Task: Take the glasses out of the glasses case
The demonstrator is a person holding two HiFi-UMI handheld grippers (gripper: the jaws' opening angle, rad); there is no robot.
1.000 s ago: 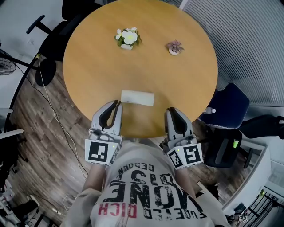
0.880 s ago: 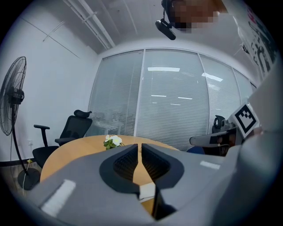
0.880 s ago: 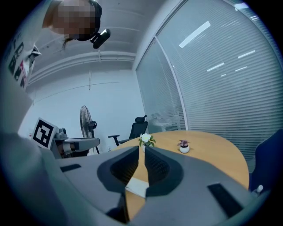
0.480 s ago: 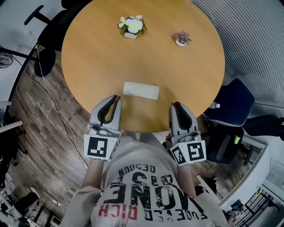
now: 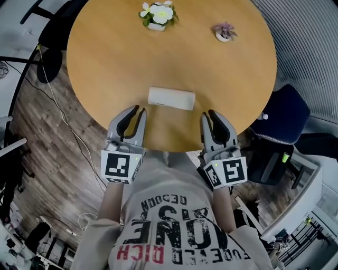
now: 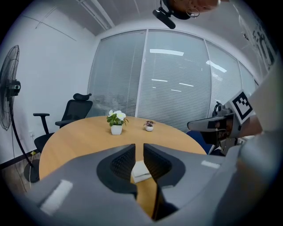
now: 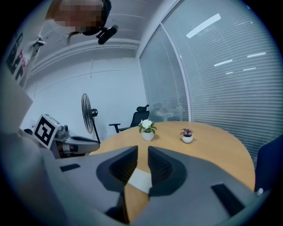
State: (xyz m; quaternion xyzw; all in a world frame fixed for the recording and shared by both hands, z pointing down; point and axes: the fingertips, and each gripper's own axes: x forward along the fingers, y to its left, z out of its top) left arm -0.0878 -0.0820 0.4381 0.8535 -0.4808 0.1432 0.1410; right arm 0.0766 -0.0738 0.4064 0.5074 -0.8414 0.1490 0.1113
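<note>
A closed white glasses case [image 5: 171, 98] lies on the round wooden table [image 5: 105, 63], near its front edge. No glasses show. My left gripper [image 5: 138, 111] hovers at the table's edge, just in front of the case's left end. Its jaws are opening, a narrow gap with nothing between them. My right gripper [image 5: 212, 114] hangs in front of the case's right end, jaws also opening slightly and empty. In the left gripper view the case [image 6: 140, 171] shows beyond the left gripper [image 6: 139, 148]. In the right gripper view the case [image 7: 140, 181] shows behind the right gripper [image 7: 142, 150].
A white pot of flowers [image 5: 157, 13] and a small pink plant [image 5: 225, 31] stand at the table's far side. A blue chair [image 5: 282, 118] stands at the right, a black office chair [image 6: 73, 110] at the far left, with a fan [image 7: 88, 115] and cables on the floor.
Both grippers have sunk toward the table edge and come a little nearer the case. The left jaws have parted slightly. The case has not moved.
</note>
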